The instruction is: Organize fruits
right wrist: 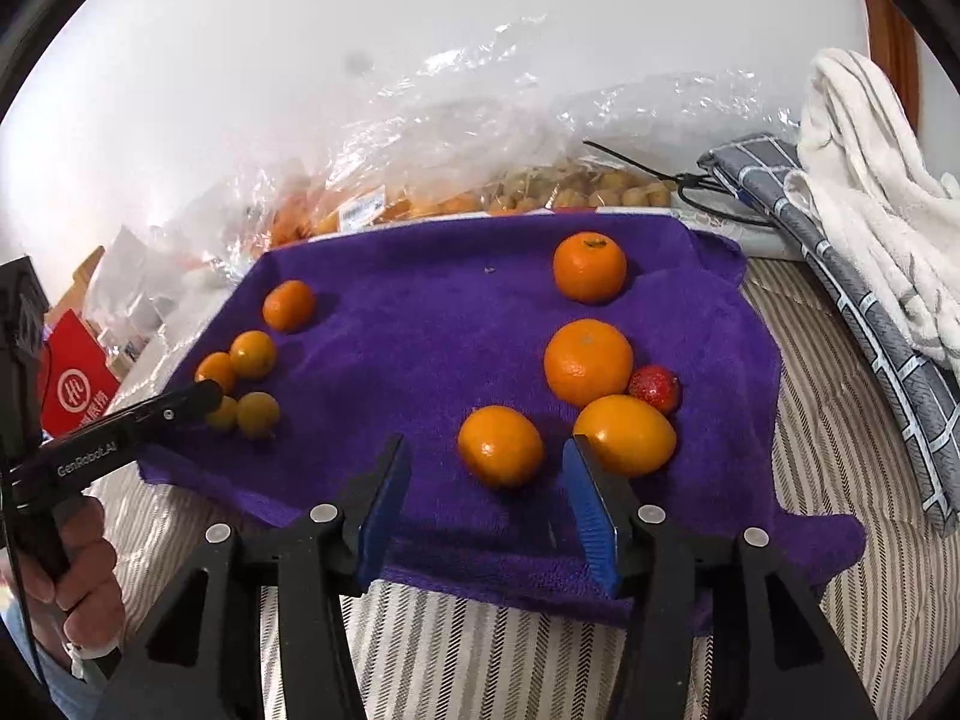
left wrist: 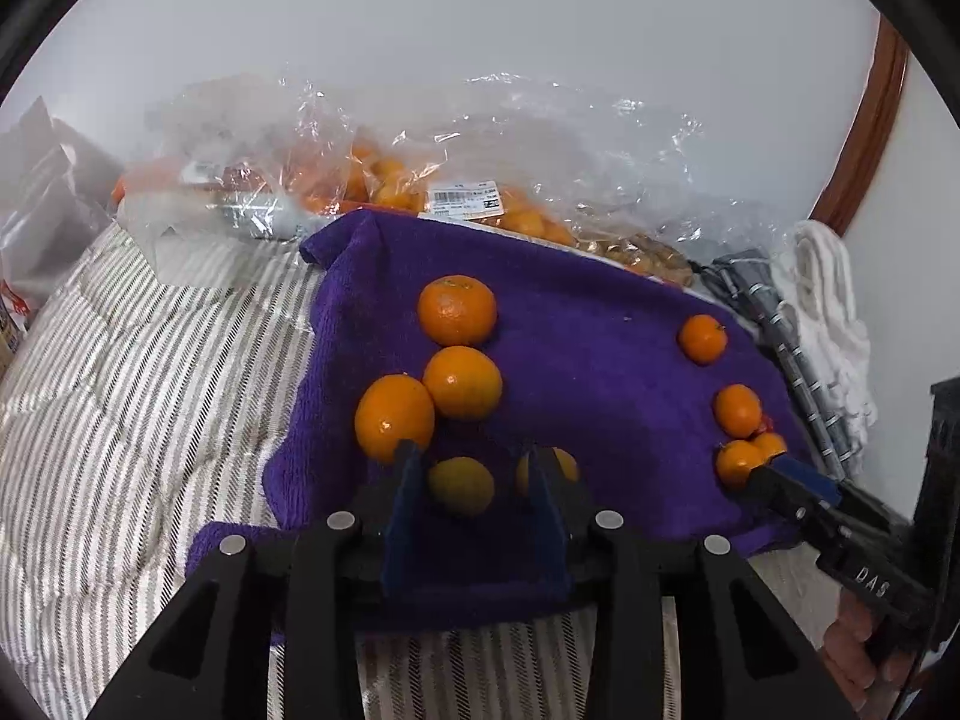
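A purple towel (right wrist: 456, 300) holds two groups of fruit. Small orange and yellowish citrus lie at its left, larger mandarins (right wrist: 588, 363) and a red strawberry (right wrist: 654, 389) at its right. My left gripper (left wrist: 474, 462) is open around a small yellowish fruit (left wrist: 461, 486), with towel showing beside its right finger. Another small fruit (left wrist: 564, 468) peeks from behind that finger. My right gripper (right wrist: 487, 450) is open, and a mandarin (right wrist: 501, 447) lies loose on the towel between its fingers. In the right wrist view the left gripper (right wrist: 210, 399) reaches in from the left, beside the small fruits.
Clear plastic bags of oranges (left wrist: 384, 180) and pale round fruit (right wrist: 600, 192) line the back, against a white wall. A striped bedcover (left wrist: 150, 390) lies under the towel. Grey checked cloth (right wrist: 840, 276) and white cloth (right wrist: 870, 138) are piled at the right; a red packet (right wrist: 78, 384) lies at the left.
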